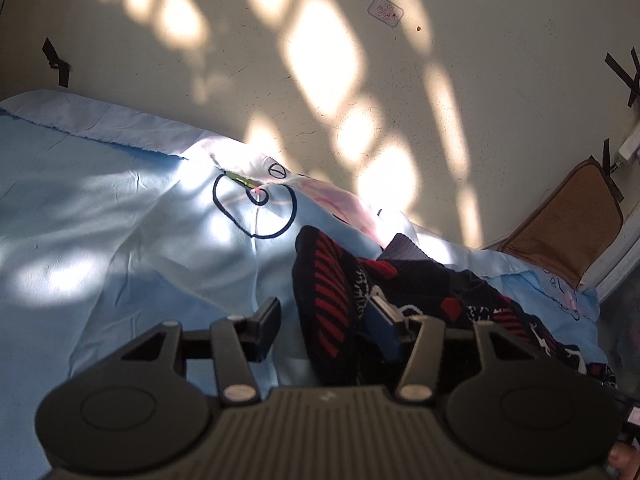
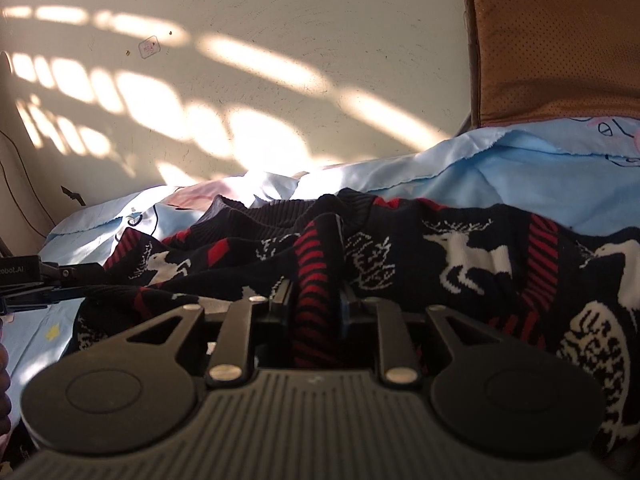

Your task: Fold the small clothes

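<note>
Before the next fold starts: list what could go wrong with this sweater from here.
1. The left gripper stands open around a fold of the sweater; that side may stay behind.
2. The right gripper pinches only a narrow red-striped ridge, which could slip.
3. The sweater lies bunched on the blue sheet, so creases may get folded in.

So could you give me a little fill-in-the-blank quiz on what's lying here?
1. The black knitted sweater carries white ____ figures.
2. Its stripes are coloured ____.
3. It lies on a light ____ bedsheet.
4. The right tool has a fold of the ____ between its fingers.

Missing words: reindeer; red; blue; sweater
</note>
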The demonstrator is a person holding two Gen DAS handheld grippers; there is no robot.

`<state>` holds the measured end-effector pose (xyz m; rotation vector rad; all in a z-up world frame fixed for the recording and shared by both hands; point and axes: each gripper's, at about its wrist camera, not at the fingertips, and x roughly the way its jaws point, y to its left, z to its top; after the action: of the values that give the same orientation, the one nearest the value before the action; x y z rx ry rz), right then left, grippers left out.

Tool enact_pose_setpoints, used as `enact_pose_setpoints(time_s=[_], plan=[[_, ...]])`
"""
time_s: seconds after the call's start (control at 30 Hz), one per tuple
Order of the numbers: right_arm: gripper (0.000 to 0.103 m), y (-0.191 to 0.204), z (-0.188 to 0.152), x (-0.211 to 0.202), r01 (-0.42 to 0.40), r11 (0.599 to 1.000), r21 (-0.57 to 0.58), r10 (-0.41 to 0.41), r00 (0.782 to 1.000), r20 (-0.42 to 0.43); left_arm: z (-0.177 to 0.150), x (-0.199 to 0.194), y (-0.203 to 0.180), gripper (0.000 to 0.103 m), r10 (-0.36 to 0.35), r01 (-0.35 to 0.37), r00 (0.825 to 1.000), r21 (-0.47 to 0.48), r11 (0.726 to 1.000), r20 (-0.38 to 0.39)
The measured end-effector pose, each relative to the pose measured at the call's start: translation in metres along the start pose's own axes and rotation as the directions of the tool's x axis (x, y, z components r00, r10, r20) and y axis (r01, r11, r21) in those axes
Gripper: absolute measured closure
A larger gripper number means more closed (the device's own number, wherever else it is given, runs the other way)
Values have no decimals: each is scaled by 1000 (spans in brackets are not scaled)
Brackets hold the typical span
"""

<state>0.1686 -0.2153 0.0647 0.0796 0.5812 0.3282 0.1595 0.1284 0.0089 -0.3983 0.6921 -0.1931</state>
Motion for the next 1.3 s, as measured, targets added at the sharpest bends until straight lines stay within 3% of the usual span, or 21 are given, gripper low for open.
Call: enact_pose_setpoints(time_s=[0.23, 0.7, 0.77, 0.87, 0.93, 1.07, 1.17, 1.23, 1.3], plan=[[57, -8, -1, -13, 26, 996, 80, -33, 996, 86, -1, 3, -1, 50, 1, -1, 1000, 0, 1000, -11], [54, -24, -1, -26, 24, 981, 194, -56, 985, 165, 5, -5, 8, 49, 0, 1, 1000, -33, 999, 22], [57, -21, -1, -28, 38, 983, 177, -70, 982, 177, 8, -9, 12, 49, -6, 8, 999, -51, 999, 37], [78, -10, 2, -31, 39, 994, 105, -58, 981, 186, 12, -14, 17, 49, -15, 19, 999, -72, 997, 50], [78, 6, 5, -35, -10, 999, 30, 4, 981, 194, 13, -16, 18, 49, -35, 39, 998, -81, 996, 53], [78, 41, 3, -26, -120, 986, -117, 133, 985, 108, 13, -19, 9, 49, -102, 105, 993, -60, 993, 53], [78, 64, -3, -6, -176, 968, -181, 176, 984, -14, 10, -24, -3, 49, -133, 134, 989, -12, 991, 60], [77, 79, -9, 17, -239, 958, -160, 219, 966, -135, 8, -24, -9, 49, -147, 147, 987, 11, 989, 59], [69, 95, -15, 22, -237, 948, -213, 216, 969, -116, 7, -24, -12, 49, -153, 152, 987, 22, 988, 57]])
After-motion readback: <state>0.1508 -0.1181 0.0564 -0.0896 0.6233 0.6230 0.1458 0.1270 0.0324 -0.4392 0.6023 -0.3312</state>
